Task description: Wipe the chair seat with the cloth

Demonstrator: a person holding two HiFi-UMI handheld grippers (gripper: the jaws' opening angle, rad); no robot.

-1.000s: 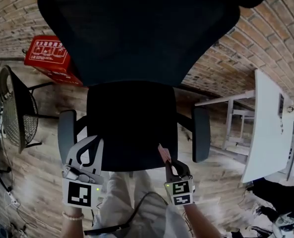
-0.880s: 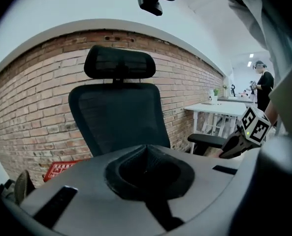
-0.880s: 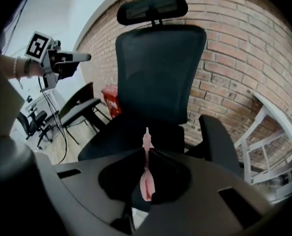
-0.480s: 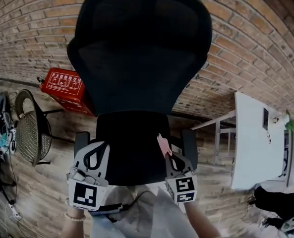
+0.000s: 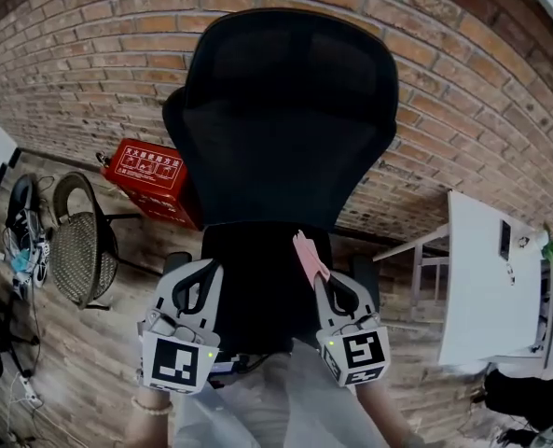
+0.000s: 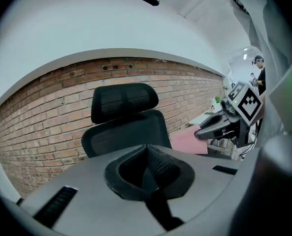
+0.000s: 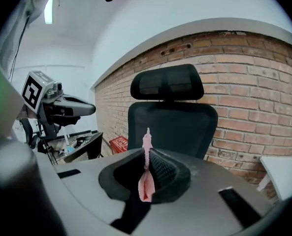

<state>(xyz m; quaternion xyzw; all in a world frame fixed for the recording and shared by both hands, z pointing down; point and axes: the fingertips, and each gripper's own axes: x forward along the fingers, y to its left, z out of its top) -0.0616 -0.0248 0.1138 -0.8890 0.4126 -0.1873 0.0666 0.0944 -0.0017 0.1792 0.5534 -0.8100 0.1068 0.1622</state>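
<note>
Straight ahead, a black mesh-backed office chair [image 5: 290, 110] stands against a brick wall [image 5: 89, 63], its dark seat [image 5: 257, 292] between both tools. The right tool [image 5: 321, 278] is clamped on a thin pink cloth [image 5: 306, 253] that sticks out past its tip, by the seat's right edge. The left tool [image 5: 200, 283] is closed on nothing.

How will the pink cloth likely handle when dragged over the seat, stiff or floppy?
Probably floppy: the pink cloth folds thin between the right gripper's shut jaws. Likely light, with slight body: its free end stands up unsupported.
</note>
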